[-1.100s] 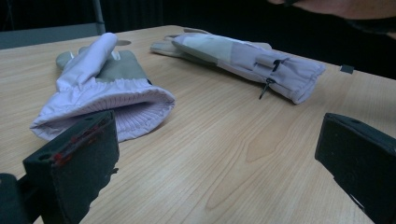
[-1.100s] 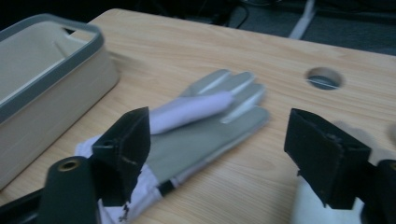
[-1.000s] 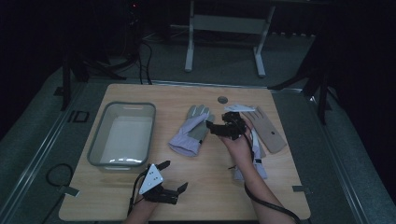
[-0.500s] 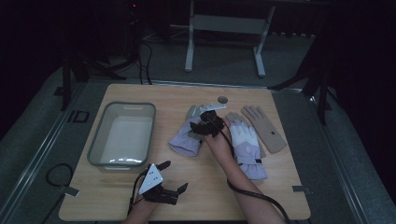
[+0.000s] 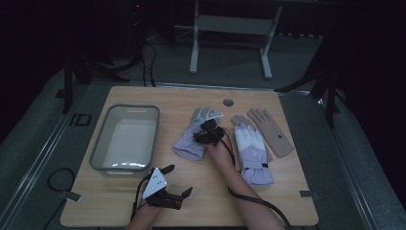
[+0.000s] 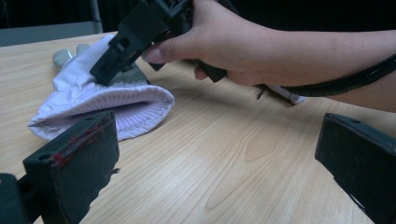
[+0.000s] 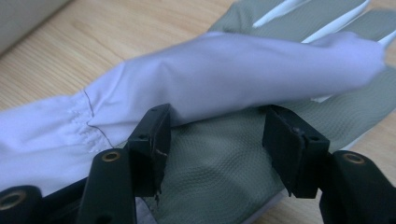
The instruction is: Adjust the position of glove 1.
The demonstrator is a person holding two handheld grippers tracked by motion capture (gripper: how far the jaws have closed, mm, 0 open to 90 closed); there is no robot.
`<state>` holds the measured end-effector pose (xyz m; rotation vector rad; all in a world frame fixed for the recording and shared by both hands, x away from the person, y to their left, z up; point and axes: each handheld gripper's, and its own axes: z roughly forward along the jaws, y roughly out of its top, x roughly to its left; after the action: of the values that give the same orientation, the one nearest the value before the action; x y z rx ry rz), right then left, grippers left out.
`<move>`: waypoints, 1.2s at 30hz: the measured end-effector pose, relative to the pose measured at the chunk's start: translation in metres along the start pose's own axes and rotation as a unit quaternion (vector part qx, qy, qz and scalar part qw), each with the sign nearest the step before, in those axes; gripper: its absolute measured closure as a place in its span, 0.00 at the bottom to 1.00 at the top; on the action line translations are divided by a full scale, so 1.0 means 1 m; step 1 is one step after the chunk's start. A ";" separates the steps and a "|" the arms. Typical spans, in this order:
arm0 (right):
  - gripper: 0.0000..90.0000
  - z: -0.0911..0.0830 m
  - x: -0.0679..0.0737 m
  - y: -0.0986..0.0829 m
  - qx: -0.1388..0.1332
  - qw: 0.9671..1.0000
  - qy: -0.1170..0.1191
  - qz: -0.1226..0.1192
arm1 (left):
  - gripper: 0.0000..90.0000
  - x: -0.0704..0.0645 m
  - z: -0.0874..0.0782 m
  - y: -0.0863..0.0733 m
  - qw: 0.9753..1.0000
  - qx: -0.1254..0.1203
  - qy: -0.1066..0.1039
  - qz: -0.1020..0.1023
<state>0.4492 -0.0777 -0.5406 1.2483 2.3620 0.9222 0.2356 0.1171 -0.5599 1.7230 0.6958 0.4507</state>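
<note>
Three gloves are noted on the tabletop (image 5: 143, 206). The lavender glove (image 5: 190, 140) lies left of centre, palm up, cuff toward the person, just right of the grey bin (image 5: 125, 136). The right tool (image 5: 207, 136) is lowered onto this glove's grey palm, its jaws apart and not yet clamped; in the right gripper view a raised fold of lavender fabric (image 7: 243, 70) is seen just beyond the open jaws.

The glove is judged light, soft and limp, and is expected to drape and sag when lifted. Its smooth outer fabric may slip; the textured grey palm (image 7: 219, 163) or the ribbed cuff (image 6: 135, 109) is judged the surer hold, with a full fold pinched.

The left tool (image 5: 165, 191) is held near the front edge, jaws wide apart, holding nothing. A second lavender glove (image 5: 253, 155) and a tan glove (image 5: 270, 132) lie to the right, well clear. The bin's wall stands between glove and bin and would have to be cleared.
</note>
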 end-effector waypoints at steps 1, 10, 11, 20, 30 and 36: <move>0.46 0.001 0.000 0.000 0.001 1.000 0.000 0.002 | 0.00 0.000 0.000 0.000 1.000 0.001 -0.001 0.001; 0.77 0.002 -0.003 0.004 0.025 0.999 0.024 -0.017 | 0.00 0.000 0.000 0.000 1.000 0.000 -0.002 -0.001; 0.82 0.001 -0.004 0.004 0.026 0.999 0.030 -0.013 | 0.00 0.000 0.000 0.000 1.000 0.000 -0.002 -0.001; 0.97 -0.015 -0.006 0.008 0.010 0.999 0.048 -0.024 | 0.00 0.000 0.000 0.000 1.000 0.001 -0.004 -0.002; 0.97 -0.059 -0.017 0.006 -0.015 0.993 0.100 -0.066 | 0.00 0.000 0.000 0.000 1.000 0.001 -0.002 -0.001; 0.97 -0.102 -0.021 -0.005 -0.036 0.983 0.133 -0.123 | 0.00 0.000 0.000 0.000 1.000 0.001 0.001 -0.004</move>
<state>0.4031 -0.1373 -0.4685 0.8250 2.5828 1.1391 0.2357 0.1168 -0.5598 1.7224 0.7040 0.4458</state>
